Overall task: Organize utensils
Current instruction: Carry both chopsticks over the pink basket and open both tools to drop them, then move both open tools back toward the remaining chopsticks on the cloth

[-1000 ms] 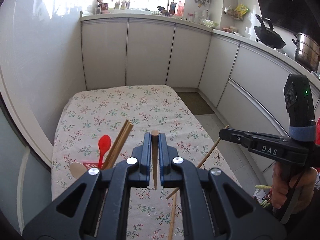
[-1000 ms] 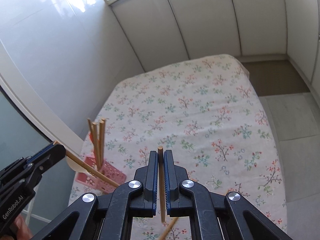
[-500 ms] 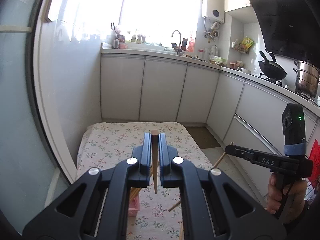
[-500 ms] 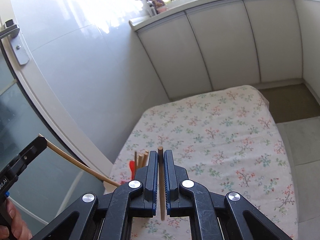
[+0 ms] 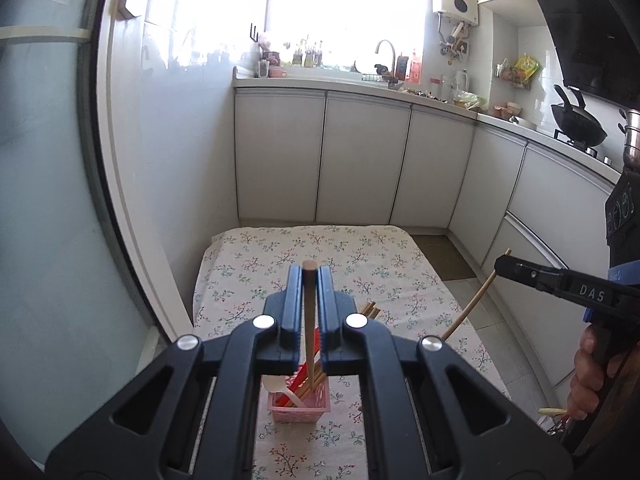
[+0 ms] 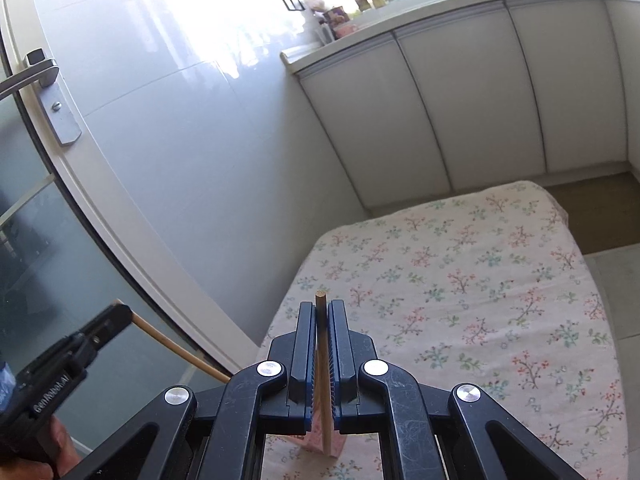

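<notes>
My left gripper (image 5: 310,276) is shut on a wooden chopstick (image 5: 309,320) held upright, its lower tip just above a pink basket (image 5: 300,402). The basket holds several chopsticks, a red utensil and a white spoon (image 5: 280,388). My right gripper (image 6: 321,312) is shut on another wooden chopstick (image 6: 322,380) and is raised above the table; a corner of the pink basket (image 6: 340,446) shows below it. The right gripper (image 5: 520,272) shows at the right of the left wrist view, and the left gripper (image 6: 116,316) at the left of the right wrist view.
The table has a floral cloth (image 5: 320,248) and stands against a white wall (image 6: 180,160) beside a glass door (image 5: 40,200). White kitchen cabinets (image 5: 360,160) run along the back and right, with a wok (image 5: 580,124) on the stove.
Both grippers have risen and tilted upward with their chopsticks still clamped. The left gripper now stands over the pink basket.
</notes>
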Tool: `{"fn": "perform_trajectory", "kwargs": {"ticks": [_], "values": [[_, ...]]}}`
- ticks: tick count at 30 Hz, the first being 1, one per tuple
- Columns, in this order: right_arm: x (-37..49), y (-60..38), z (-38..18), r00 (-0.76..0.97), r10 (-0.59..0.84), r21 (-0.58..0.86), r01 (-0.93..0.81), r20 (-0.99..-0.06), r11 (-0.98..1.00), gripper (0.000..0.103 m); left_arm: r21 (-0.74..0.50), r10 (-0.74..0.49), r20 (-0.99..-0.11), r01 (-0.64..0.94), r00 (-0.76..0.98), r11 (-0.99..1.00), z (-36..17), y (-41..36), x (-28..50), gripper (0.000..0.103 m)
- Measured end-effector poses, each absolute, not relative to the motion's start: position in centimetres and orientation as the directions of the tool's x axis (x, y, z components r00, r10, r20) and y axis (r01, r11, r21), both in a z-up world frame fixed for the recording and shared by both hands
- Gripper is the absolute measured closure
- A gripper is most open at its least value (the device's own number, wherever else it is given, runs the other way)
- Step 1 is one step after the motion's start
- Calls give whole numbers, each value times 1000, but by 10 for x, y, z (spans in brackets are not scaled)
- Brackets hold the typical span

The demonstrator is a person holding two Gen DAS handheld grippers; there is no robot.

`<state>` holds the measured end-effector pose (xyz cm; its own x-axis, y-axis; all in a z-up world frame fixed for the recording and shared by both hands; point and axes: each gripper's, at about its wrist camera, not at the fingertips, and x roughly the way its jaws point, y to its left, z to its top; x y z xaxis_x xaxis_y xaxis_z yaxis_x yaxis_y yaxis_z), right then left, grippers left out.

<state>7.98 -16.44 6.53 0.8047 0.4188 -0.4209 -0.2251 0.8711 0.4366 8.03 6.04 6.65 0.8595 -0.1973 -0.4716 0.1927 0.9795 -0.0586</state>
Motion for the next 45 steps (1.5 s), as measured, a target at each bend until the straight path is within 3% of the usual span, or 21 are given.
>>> {"fn": "perform_trajectory", "kwargs": {"ticks": [13,15,17,19,33,37,40,45], "values": [[101,-146,59,800,457,479,-248,-388,842,98,-86,-221,-589,212,777,974,32,56,110,95],[105,-142,56,797,460,478,-250,-391,842,98,-106,-224,-591,201,775,974,28,58,113,90],[107,-140,53,795,461,477,-251,-395,842,98,-126,-227,-587,189,777,974,28,63,113,67],[110,-138,51,794,461,476,-252,-397,843,98,-145,-231,-578,180,783,973,31,67,111,60],[125,-100,32,791,428,374,-273,-437,886,98,-150,-174,-603,103,779,983,28,82,109,46],[129,-93,25,754,481,403,-311,-447,861,92,-149,-166,-611,94,774,984,26,84,110,43],[122,-99,31,761,491,410,-322,-425,853,70,-150,-168,-615,95,770,984,26,84,110,42],[108,-117,41,775,463,385,-306,-430,871,60,-151,-183,-614,113,768,982,28,82,104,39]]}}
